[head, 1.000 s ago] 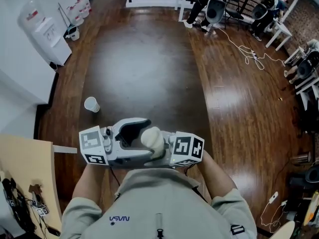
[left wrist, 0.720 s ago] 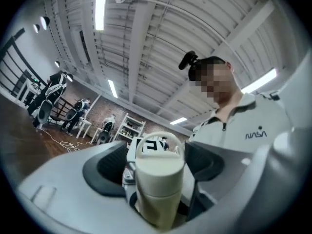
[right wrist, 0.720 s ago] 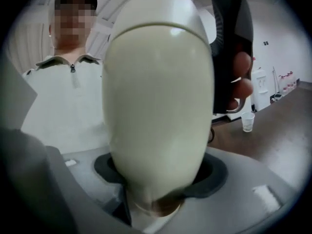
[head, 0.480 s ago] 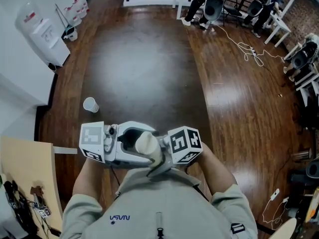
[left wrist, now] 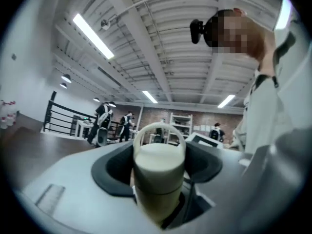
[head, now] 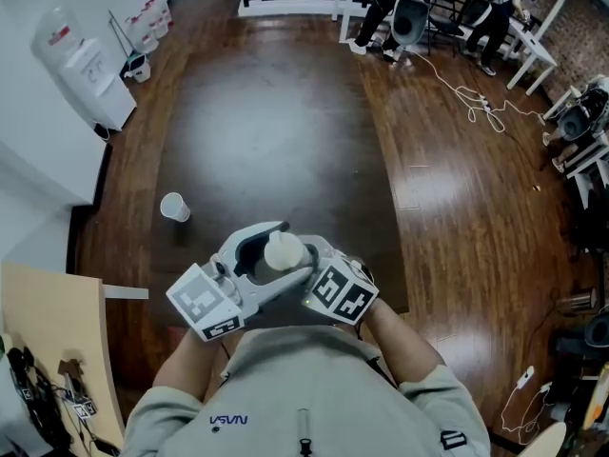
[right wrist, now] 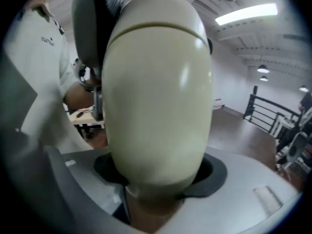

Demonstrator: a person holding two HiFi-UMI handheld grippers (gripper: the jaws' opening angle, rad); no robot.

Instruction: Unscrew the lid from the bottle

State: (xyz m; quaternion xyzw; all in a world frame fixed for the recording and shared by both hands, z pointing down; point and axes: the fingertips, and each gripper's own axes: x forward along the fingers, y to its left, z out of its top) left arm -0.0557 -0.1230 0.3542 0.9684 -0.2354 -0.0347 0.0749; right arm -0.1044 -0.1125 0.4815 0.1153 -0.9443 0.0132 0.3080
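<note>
I held both tools close before my chest, over the wood floor (head: 285,112). My right gripper (right wrist: 158,177) was clamped on the cream bottle (right wrist: 156,106), with its dark pads pressed to either side of the body. My left gripper (left wrist: 160,172) met the bottle from the other side. Its jaws had just been closing and sat round the lid (left wrist: 159,155), pads against both flanks, with the lid's loop (left wrist: 159,125) above them. The bottle stood roughly upright between the two tools. A paper cup (head: 174,207) sat on the floor, well apart to my left.
</note>
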